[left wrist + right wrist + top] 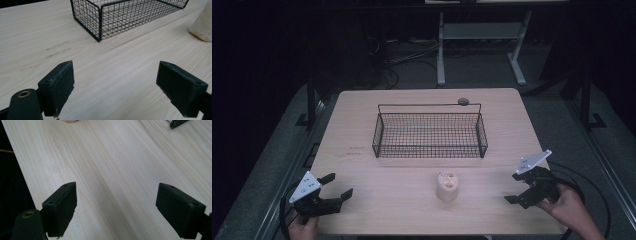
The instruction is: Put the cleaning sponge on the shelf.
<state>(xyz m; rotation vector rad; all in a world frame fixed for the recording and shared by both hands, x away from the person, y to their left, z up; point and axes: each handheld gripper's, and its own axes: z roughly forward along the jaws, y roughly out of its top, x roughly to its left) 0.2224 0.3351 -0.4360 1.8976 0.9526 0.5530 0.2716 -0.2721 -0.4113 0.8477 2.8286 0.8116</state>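
A black wire basket [430, 131] stands on the middle of the pale wooden table [362, 125], and its near corner [100, 22] appears in the left gripper view. In front of it sits a small cream plush toy [447, 186], upright, also at the right edge of the left gripper view [203, 25]. My left gripper [337, 186] hovers open near the table's front left corner, nothing between its jaws [115, 87]. My right gripper [515, 188] is open near the front right, jaws wide over bare wood [116, 207].
A small dark round object [463, 101] lies behind the basket's far rim. Cables [582, 185] trail from the right gripper over the table's edge. Beyond the table stand a white desk frame [482, 40] and floor cables. Faint marks [57, 48] stain the wood left of the basket.
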